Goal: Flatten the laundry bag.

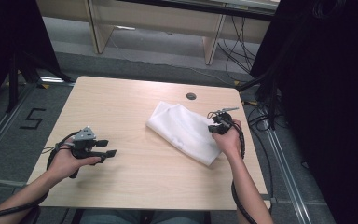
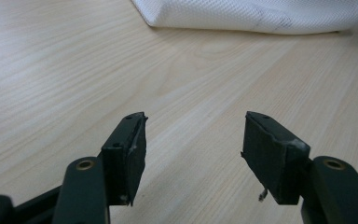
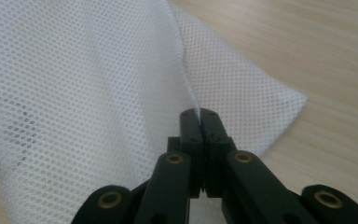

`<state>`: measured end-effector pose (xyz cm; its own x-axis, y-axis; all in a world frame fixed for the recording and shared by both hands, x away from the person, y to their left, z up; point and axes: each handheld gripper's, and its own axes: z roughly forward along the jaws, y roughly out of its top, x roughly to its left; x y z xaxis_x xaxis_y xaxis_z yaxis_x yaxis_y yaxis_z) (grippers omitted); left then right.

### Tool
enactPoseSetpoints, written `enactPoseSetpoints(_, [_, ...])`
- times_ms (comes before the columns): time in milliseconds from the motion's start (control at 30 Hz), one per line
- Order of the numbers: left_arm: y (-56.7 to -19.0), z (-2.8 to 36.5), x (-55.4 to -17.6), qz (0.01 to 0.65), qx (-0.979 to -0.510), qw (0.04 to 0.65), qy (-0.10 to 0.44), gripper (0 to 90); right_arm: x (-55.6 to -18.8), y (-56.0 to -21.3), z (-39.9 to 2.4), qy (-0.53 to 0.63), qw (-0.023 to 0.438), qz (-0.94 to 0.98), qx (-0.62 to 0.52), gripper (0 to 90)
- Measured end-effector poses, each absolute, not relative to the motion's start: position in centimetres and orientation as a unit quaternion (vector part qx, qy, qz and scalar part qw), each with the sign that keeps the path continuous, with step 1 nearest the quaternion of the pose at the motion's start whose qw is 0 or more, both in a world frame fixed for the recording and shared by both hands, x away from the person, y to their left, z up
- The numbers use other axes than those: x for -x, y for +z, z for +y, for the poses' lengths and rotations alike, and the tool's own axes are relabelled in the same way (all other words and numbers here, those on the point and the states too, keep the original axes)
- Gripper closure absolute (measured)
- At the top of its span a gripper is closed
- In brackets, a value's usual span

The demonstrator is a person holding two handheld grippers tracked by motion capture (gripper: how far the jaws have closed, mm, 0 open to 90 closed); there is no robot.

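Observation:
A white mesh cloth (image 1: 184,131) lies folded on the right half of the wooden table (image 1: 135,107). My right gripper (image 1: 213,127) is at the cloth's right edge. In the right gripper view its jaws are shut on a raised fold of the mesh cloth (image 3: 88,93), pinched at the right gripper (image 3: 199,114) tips. My left gripper (image 1: 108,148) rests near the table's left side, well apart from the cloth. In the left gripper view the left gripper (image 2: 193,135) is open with only bare wood between its jaws, and the cloth (image 2: 251,16) lies farther ahead.
A small dark round grommet (image 1: 191,96) sits in the tabletop near the far edge. Black cables (image 1: 261,116) run along the floor to the right of the table. A wooden desk frame (image 1: 168,23) stands beyond the table.

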<state>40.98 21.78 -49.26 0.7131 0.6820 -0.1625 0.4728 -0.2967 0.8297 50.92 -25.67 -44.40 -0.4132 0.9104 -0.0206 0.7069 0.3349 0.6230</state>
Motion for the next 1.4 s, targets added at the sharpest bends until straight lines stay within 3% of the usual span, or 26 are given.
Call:
enactPoseSetpoints(800, [-49.2, 21.8, -40.9, 0.363, -0.795, 0.471, 0.118, 38.7, -46.8, -40.9, -23.5, 0.339, 0.217, 0.81, -0.426, 90.0])
enactPoseSetpoints(1400, [-49.2, 21.9, -40.9, 0.364, -0.796, 0.469, 0.119, 38.5, -43.1, -40.7, -21.3, 0.359, 0.188, 0.832, -0.379, 90.0])
